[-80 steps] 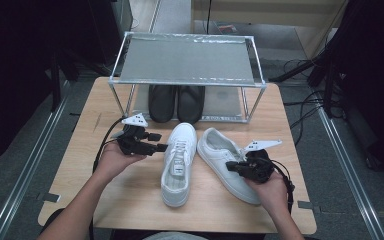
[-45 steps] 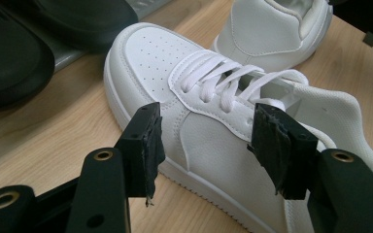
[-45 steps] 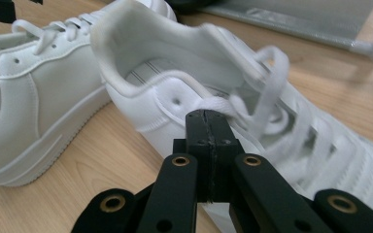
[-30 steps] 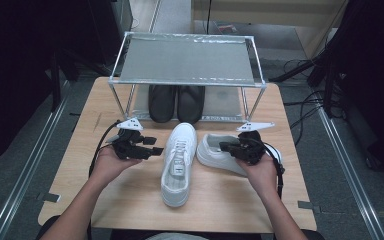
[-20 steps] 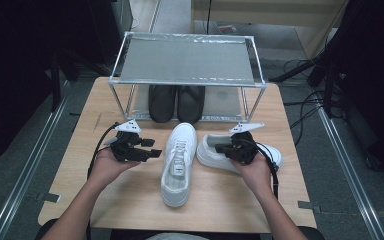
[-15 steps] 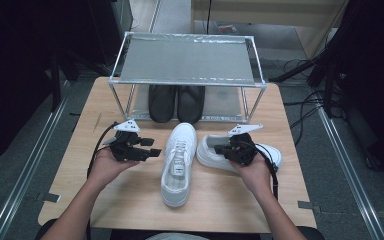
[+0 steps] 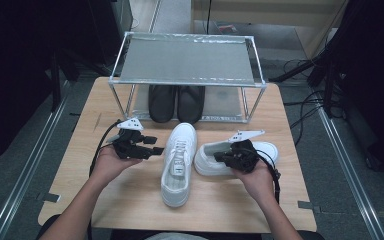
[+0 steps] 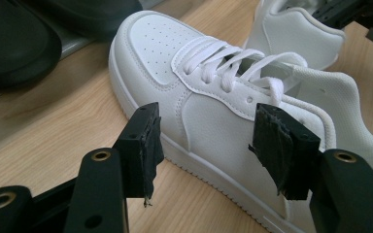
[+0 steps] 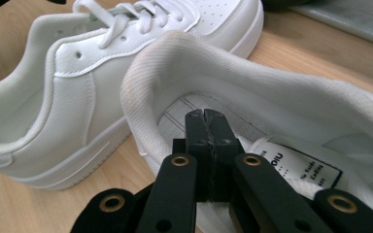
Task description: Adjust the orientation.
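At the lower centre of the high view, the right gripper has its fingers pressed together, tips inside the opening of the right sneaker, holding nothing. Left of it, the left gripper is wide open and empty, just beside the left sneaker. Farther up, black shoes stand under the rack.

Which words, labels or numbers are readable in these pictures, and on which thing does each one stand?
Tongue label inside the right white shoe: printed text is there, but too small, turned and blurred to read with certainty.
Insole of that shoe: printed lines, no readable words.
Left white shoe, black shoes, rack: no text visible.
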Demonstrator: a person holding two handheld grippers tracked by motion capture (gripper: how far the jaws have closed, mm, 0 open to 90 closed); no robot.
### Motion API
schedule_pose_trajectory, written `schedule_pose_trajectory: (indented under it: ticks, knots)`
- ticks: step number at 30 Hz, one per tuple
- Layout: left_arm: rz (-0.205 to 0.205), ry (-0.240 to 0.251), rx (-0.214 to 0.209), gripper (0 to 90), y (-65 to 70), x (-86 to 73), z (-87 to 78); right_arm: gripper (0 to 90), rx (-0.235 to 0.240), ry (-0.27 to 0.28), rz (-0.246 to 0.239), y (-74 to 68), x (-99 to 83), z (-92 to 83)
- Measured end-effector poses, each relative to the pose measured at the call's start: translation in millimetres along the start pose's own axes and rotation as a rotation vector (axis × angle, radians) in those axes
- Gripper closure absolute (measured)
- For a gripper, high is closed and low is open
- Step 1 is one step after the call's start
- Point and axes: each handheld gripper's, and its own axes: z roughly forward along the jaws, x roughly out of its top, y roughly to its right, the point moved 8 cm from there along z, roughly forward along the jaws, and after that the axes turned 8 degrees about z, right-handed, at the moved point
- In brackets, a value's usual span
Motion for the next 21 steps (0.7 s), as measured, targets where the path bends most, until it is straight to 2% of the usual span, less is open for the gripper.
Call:
schedule_pose_trajectory:
  ticks: [21]
  knots:
    - [0.042, 0.008, -0.044, 43.9, 1.1, 20.2, 16.7, 90.0, 0.033, -0.036, 0.023, -15.4, -30.9, -21.6]
